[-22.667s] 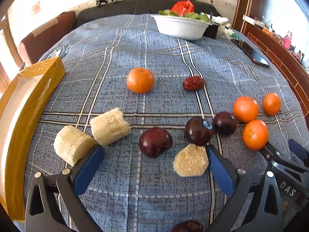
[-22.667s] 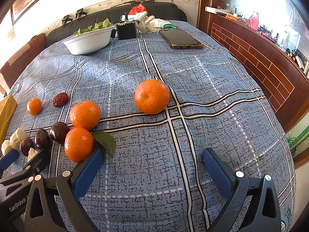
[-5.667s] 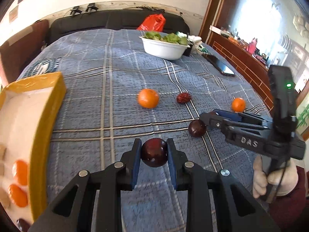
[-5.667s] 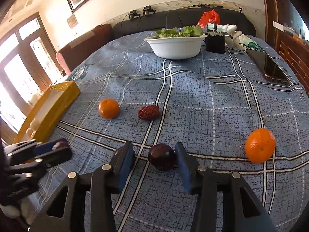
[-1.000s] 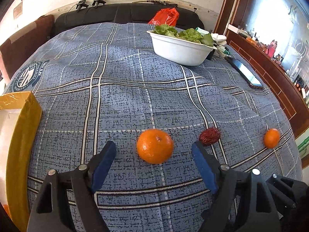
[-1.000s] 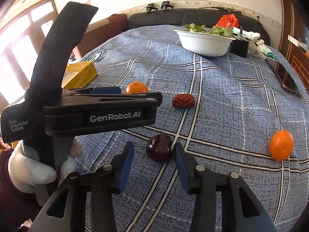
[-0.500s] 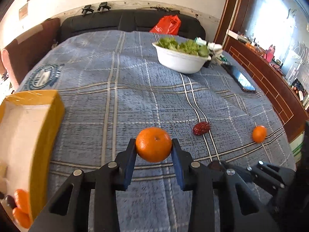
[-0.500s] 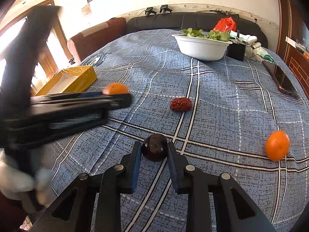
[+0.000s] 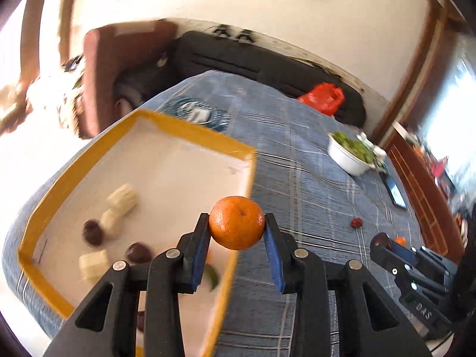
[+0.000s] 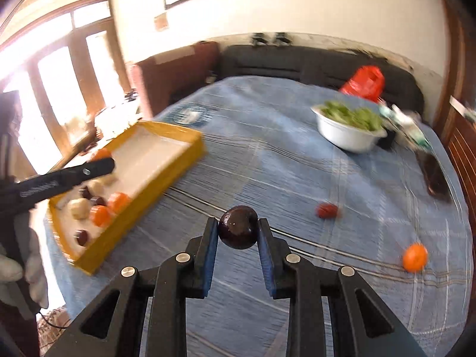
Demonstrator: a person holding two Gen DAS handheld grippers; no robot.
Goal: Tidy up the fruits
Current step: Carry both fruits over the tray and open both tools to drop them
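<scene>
My left gripper (image 9: 236,226) is shut on an orange (image 9: 236,222) and holds it in the air over the right rim of the yellow box (image 9: 190,132). Inside the box lie pale cane pieces (image 9: 122,199) and dark plums (image 9: 138,253). My right gripper (image 10: 238,232) is shut on a dark plum (image 10: 238,231), lifted above the blue checked cloth (image 10: 267,160). The right wrist view shows the yellow box (image 10: 184,160) to the left, with oranges (image 10: 101,215) in it, and the left gripper (image 10: 98,160) over it. A red date (image 10: 327,210) and an orange (image 10: 415,257) lie on the cloth.
A white bowl of greens (image 10: 348,136) stands at the far right of the table, with a red bag (image 10: 364,84) behind it and a phone (image 10: 435,178) near the right edge. A dark sofa (image 10: 297,62) runs along the back. A gloved hand (image 10: 29,267) holds the left gripper.
Both grippers closed on their fruit and lifted it off the cloth. The left one swung left with the orange to over the yellow box; the right one rose with the plum.
</scene>
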